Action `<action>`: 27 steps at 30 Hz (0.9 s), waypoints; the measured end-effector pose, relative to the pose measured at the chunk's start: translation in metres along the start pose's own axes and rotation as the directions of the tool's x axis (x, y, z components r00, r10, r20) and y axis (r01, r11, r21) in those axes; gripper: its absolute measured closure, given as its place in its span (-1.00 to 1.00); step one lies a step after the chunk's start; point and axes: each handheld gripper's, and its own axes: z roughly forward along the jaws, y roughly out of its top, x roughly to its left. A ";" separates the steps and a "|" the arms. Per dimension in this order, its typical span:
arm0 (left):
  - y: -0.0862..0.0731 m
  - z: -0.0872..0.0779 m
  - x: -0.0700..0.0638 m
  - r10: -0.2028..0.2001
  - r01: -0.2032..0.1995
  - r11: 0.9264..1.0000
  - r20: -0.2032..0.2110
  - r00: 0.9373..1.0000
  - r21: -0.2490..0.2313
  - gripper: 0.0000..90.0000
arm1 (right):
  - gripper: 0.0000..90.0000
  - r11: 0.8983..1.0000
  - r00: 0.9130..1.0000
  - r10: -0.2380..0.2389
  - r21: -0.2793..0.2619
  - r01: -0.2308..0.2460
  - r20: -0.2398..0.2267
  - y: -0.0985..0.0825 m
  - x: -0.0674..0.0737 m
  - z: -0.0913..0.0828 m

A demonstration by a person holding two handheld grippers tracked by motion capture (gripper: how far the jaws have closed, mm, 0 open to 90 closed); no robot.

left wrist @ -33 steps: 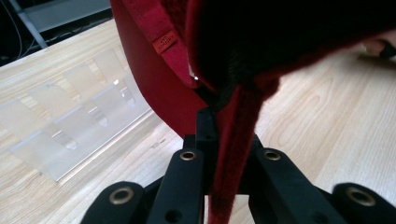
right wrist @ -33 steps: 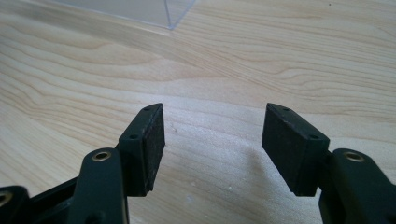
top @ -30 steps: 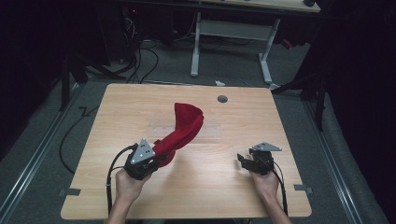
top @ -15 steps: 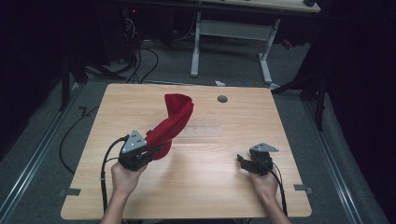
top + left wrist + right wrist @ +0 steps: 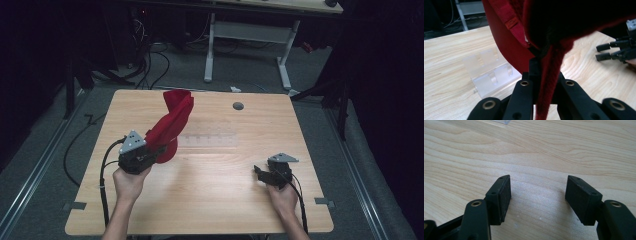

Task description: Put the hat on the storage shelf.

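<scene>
The red cloth (image 5: 171, 127) rises twisted above the left half of the worktop (image 5: 210, 200), its lower end pinched in the left hand-held gripper (image 5: 156, 149), whose jaws are clamped together on the fabric; a clear plastic holder (image 5: 207, 140) lies flat just beside it toward the middle; the right hand-held gripper (image 5: 258, 172) rests near the right front edge, well apart, jaws spread with nothing between them.
</scene>
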 end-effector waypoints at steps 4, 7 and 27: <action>0.004 0.001 0.004 -0.025 0.025 1.000 -0.008 1.000 -0.013 0.90 | -0.16 1.000 1.000 0.001 0.000 -0.001 0.001 0.000 0.000 0.000; 0.008 0.002 0.008 -0.035 0.034 0.999 -0.017 0.999 -0.023 0.90 | -0.16 1.000 1.000 0.001 0.000 -0.001 0.001 0.000 0.000 0.000; 0.037 0.023 0.025 -0.045 0.038 0.994 -0.068 0.997 -0.104 0.90 | -0.16 1.000 1.000 0.002 0.000 -0.002 0.002 0.000 0.000 0.000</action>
